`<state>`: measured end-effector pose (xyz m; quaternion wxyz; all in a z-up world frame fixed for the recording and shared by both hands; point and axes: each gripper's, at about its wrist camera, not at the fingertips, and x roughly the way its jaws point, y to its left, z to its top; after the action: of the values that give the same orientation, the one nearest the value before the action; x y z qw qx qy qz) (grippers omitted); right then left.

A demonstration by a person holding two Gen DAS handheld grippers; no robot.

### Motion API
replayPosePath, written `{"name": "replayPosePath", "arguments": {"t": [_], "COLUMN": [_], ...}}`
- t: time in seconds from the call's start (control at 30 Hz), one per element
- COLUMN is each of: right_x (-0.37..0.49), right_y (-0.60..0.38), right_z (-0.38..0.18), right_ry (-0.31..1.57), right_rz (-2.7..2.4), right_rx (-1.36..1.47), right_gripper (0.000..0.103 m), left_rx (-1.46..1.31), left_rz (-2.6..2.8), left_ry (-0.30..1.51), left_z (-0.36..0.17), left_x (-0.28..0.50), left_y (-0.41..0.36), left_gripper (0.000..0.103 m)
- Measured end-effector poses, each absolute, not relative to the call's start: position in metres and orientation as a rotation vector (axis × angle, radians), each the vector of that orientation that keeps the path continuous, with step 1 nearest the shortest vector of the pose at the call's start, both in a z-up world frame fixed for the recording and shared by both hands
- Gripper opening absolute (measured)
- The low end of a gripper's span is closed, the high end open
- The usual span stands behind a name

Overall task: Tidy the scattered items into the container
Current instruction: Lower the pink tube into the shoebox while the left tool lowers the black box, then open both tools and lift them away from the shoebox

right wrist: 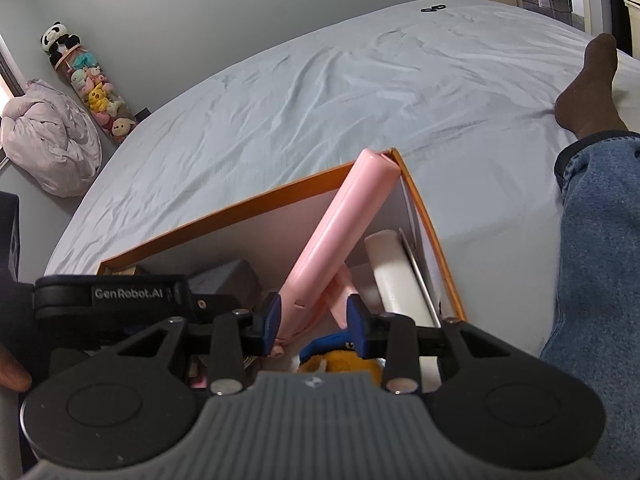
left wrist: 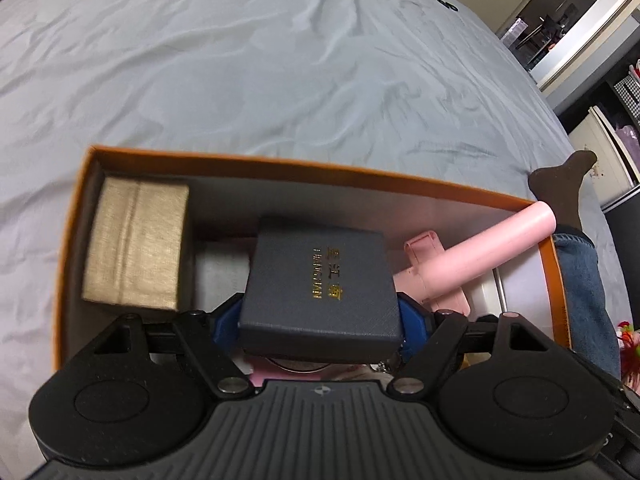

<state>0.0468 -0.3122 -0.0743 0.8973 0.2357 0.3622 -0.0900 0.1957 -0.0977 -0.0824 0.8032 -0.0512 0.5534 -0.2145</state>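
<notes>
Two tools are busy: my left tool [left wrist: 320, 312] clamps the stiff, light dark-grey textured gift box [left wrist: 320, 280] by its side walls above the orange cardboard container [left wrist: 304, 168]; my right tool [right wrist: 312, 320] loosely straddles the smooth pink plastic handle [right wrist: 340, 220] inside.

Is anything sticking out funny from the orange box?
Yes. The long pink tube lies slanted in the orange box, and its far end pokes up over the box's corner instead of lying flat inside. The dark blue box is still gripped in the left gripper.
</notes>
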Motion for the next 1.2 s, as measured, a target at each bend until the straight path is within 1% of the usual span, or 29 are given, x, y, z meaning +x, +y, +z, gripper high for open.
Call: {"name": "replayPosePath", "arguments": {"t": [0.13,0.23,0.4,0.6,0.67,0.8,0.97,1.07,1.13,1.2], "right_x": [0.047,0.049,0.06,0.077,0.085,0.096,0.102,0.099,0.092,0.082], "right_y": [-0.304,-0.294,-0.267,-0.257,-0.257,-0.258,-0.265,-0.266,-0.265,-0.265], "right_z": [-0.074,-0.073,-0.075,-0.077,-0.081,-0.089,-0.097,-0.094,-0.091,-0.085], "right_ry": [0.776,0.791,0.868,0.868,0.882,0.903,0.938,0.934,0.93,0.913], "right_rz": [-0.157,-0.109,0.073,0.053,0.053,0.041,0.03,0.024,0.023,0.025], "right_rx": [0.461,0.449,0.434,0.373,0.365,0.399,0.433,0.417,0.397,0.391], "right_gripper": [0.039,0.036,0.036,0.036,0.03,0.029,0.029,0.031,0.033,0.039], "left_rx": [-0.14,-0.15,-0.145,-0.118,-0.146,-0.15,-0.152,-0.143,-0.112,-0.083], "left_rz": [-0.47,-0.474,-0.463,-0.462,-0.46,-0.475,-0.495,-0.521,-0.532,-0.531], "left_ry": [1.167,1.161,1.166,1.185,1.193,1.198,1.191,1.148,1.095,1.041], "left_z": [-0.077,-0.075,-0.079,-0.084,-0.085,-0.084,-0.076,-0.063,-0.052,-0.041], "left_x": [0.194,0.195,0.199,0.198,0.199,0.2,0.194,0.186,0.176,0.166], "left_y": [-0.092,-0.091,-0.098,-0.096,-0.093,-0.09,-0.084,-0.078,-0.073,-0.067], "left_gripper": [0.092,0.092,0.092,0.092,0.092,0.092,0.091,0.089,0.089,0.089]}}
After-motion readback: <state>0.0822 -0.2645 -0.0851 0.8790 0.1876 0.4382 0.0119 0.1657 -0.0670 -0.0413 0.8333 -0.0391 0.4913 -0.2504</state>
